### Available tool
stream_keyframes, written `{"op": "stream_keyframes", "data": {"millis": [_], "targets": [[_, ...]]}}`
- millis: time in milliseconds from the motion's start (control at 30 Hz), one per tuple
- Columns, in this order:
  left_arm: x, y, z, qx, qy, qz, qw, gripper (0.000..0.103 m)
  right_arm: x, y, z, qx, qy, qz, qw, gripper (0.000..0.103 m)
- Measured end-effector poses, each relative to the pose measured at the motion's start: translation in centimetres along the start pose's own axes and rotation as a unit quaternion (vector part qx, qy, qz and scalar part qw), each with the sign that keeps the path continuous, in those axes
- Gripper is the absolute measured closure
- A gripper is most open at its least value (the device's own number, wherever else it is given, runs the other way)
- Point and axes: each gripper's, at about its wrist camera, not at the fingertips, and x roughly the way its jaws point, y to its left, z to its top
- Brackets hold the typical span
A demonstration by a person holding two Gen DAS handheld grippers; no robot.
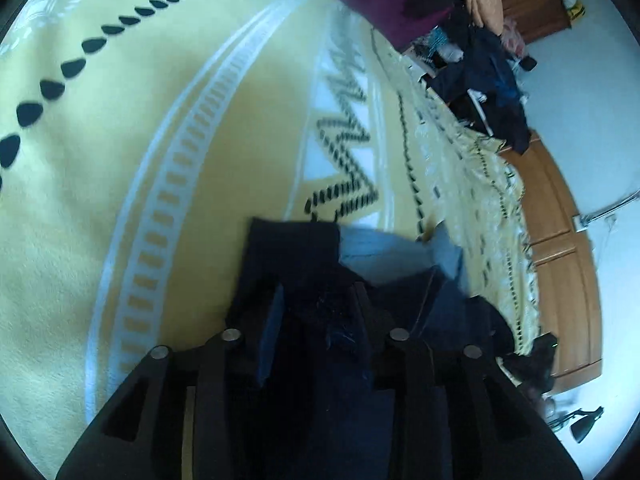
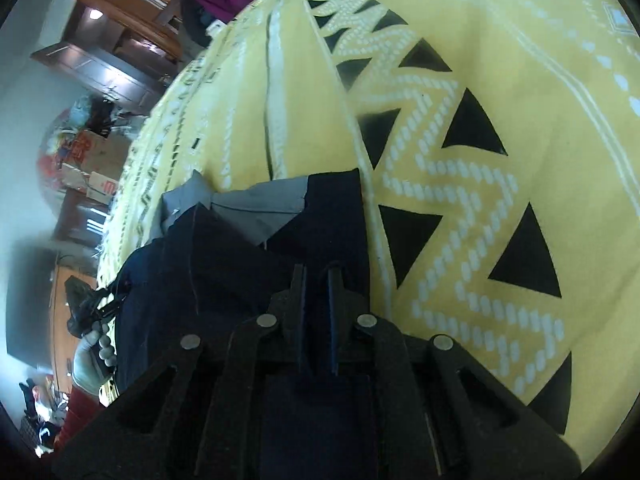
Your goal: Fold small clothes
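Note:
A dark navy garment (image 2: 224,256) with a light grey panel (image 2: 256,208) lies on the yellow patterned blanket (image 2: 520,80). My right gripper (image 2: 317,280) is shut on the navy garment's near right edge, its two fingers close together with cloth between them. In the left wrist view the same navy garment (image 1: 288,256) and its light panel (image 1: 380,252) lie just ahead. My left gripper (image 1: 318,308) is low over the garment, fingers well apart, with dark cloth filling the space between them. The left gripper (image 2: 106,306) and its gloved hand (image 2: 86,356) also show at the garment's far left edge.
The yellow blanket (image 1: 100,208) spreads wide around the garment. A heap of dark and maroon clothes (image 1: 480,68) sits at its far end. Wooden furniture (image 1: 560,248) borders the blanket's edge. Cardboard boxes (image 2: 92,160) and clutter stand beyond the blanket.

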Motion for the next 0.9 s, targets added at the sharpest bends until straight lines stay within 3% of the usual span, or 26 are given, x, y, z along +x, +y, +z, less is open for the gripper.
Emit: {"op": "stream_keyframes", "data": {"millis": [100,300,467,567,700,800,900], "targets": [[-2.3,-1.6,0.1,0.043,-0.027,0.032,0.9982,0.034,-0.6,-0.6,-0.2,0.002,-0.008,0.009,1.000,0.091],[-6.0,-2.9,-0.7,0.070,-0.045,0.029,0.9961,0.032,-0.4,-1.0,-0.9,0.007,-0.008,0.007,1.000,0.088],[-8.0,-3.9,-3.7,0.101,-0.024,0.008,0.9945,0.032,-0.4,-0.5,-1.5,-0.018,-0.015,-0.004,1.000,0.088],[-8.0,-3.9,-6.1,0.123,0.001,0.028,0.9920,0.032,-0.9,-0.5,-1.8,-0.023,-0.024,-0.014,0.999,0.088],[-8.7,-4.1,-9.6,0.145,0.017,0.040,0.9885,0.032,-3.0,1.5,-2.1,-0.067,-0.063,-0.097,0.991,0.075],[-9.7,-3.8,-11.3,0.140,0.009,0.041,0.9893,0.032,-4.4,4.4,-2.2,-0.122,-0.104,-0.100,0.982,0.055],[-10.5,-3.3,-12.5,0.122,0.002,0.034,0.9919,0.031,-2.4,5.9,-1.5,-0.156,-0.091,-0.094,0.979,0.054]]}}
